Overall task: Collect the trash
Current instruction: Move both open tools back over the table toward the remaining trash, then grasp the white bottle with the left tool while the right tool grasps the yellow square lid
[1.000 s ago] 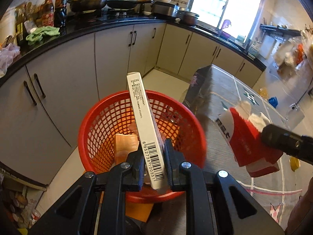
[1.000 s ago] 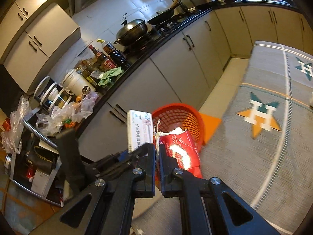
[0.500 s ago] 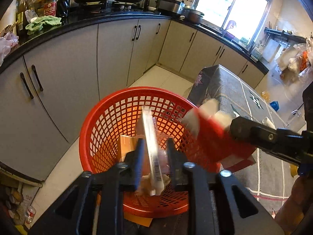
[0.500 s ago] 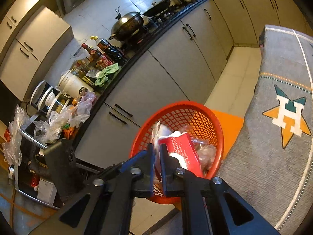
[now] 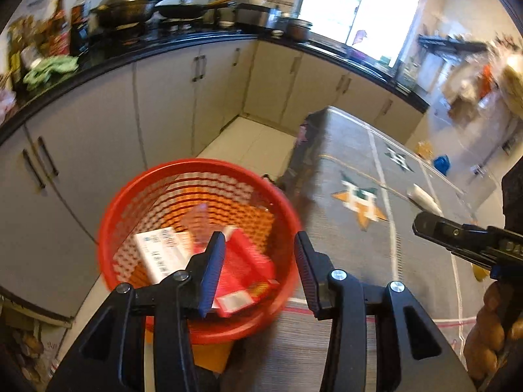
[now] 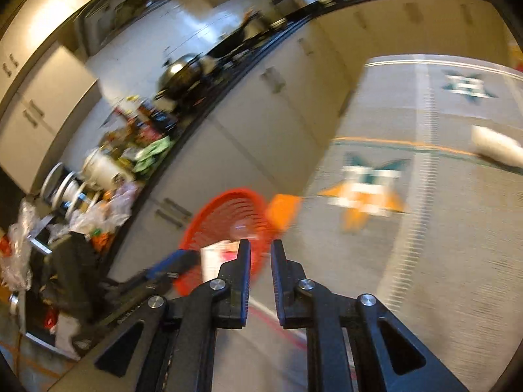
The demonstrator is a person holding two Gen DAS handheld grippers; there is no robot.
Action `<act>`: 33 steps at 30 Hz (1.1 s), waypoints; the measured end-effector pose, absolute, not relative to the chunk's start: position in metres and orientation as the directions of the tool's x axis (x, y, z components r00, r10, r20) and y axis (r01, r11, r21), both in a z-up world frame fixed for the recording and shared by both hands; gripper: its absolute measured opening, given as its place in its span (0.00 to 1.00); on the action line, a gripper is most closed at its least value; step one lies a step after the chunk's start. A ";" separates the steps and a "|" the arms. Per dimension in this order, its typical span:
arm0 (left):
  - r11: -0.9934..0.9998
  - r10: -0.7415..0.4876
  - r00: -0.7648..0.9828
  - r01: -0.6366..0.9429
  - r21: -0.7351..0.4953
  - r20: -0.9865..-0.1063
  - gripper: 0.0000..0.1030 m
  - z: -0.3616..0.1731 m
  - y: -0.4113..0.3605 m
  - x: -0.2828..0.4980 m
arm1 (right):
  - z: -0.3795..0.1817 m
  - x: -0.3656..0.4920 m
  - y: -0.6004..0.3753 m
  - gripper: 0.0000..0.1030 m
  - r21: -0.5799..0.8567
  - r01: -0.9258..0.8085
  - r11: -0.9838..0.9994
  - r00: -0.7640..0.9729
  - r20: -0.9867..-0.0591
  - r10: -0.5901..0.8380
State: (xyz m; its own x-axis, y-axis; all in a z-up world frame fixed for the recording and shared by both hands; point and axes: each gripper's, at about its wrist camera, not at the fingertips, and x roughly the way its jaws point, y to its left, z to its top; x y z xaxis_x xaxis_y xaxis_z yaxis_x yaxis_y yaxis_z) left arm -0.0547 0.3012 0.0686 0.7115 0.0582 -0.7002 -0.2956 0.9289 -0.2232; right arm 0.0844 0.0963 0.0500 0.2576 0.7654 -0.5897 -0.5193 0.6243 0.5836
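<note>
Since the earlier frame, the white box [image 5: 160, 254] and red packet [image 5: 243, 269] have been dropped into the red basket [image 5: 124, 202]. Both the left tool [image 5: 260, 271] and right tool [image 6: 261, 272] are released, empty. Next, the white wrapper [image 5: 423, 197] on the tabletop [image 5: 353, 261] should be fetched.

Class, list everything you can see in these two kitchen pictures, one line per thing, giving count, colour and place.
basket: one, red mesh, on the floor beside the table.
flat box: one, white, inside the basket.
packet: one, red, inside the basket.
table: one, grey star-patterned cloth, right of the basket.
small object: one, white, on the table; blurred.
wok: one, dark, on the stove.
cloth: one, green, on the black counter.
cabinets: several, pale, under the counter.
left tongs: one, black, open above the basket.
right tongs: one, black, open, empty.
</note>
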 end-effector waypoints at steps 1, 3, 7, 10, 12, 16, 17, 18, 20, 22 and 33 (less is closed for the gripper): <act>0.937 0.052 0.713 -0.277 -0.212 -0.699 0.42 0.072 0.291 -0.051 | 0.049 0.087 0.074 0.14 0.588 -0.499 0.636 0.276 -0.588 0.761; 0.953 0.038 0.714 -0.237 -0.190 -0.699 0.42 0.076 0.267 -0.044 | 0.048 0.091 0.029 0.18 0.584 -0.444 0.679 0.332 -0.597 0.731; 0.972 -0.017 0.704 -0.155 -0.177 -0.710 0.42 0.082 0.219 -0.021 | 0.053 0.095 -0.067 0.18 0.546 -0.324 0.772 0.480 -0.608 0.632; 0.987 -0.014 0.696 -0.106 -0.122 -0.718 0.42 0.087 0.176 0.003 | 0.063 0.093 -0.135 0.18 0.509 -0.212 0.834 0.597 -0.608 0.523; 0.990 -0.039 0.687 -0.071 -0.121 -0.725 0.43 0.090 0.149 0.022 | 0.068 0.093 -0.183 0.18 0.456 -0.097 0.885 0.667 -0.630 0.398; 0.987 -0.113 0.639 -0.012 -0.157 -0.761 0.44 0.085 0.100 0.067 | 0.060 0.097 -0.242 0.18 0.374 0.074 0.925 0.699 -0.680 0.219; 0.988 -0.118 0.631 -0.002 -0.154 -0.767 0.44 0.082 0.085 0.083 | 0.056 0.098 -0.251 0.18 0.358 0.099 0.928 0.698 -0.690 0.192; 0.989 -0.112 0.630 -0.005 -0.149 -0.768 0.44 0.080 0.078 0.092 | 0.050 0.101 -0.260 0.18 0.349 0.122 0.929 0.692 -0.701 0.173; 0.989 -0.109 0.627 -0.010 -0.148 -0.772 0.49 0.074 0.064 0.119 | 0.037 0.105 -0.273 0.18 0.376 0.147 0.915 0.675 -0.715 0.186; 0.985 -0.120 0.617 -0.025 -0.172 -0.778 0.50 0.068 0.059 0.142 | 0.027 0.108 -0.281 0.18 0.428 0.152 0.891 0.663 -0.712 0.230; 0.976 -0.084 0.587 -0.112 -0.184 -0.805 0.50 0.028 0.051 0.244 | 0.001 0.112 -0.293 0.18 0.503 0.140 0.853 0.631 -0.709 0.315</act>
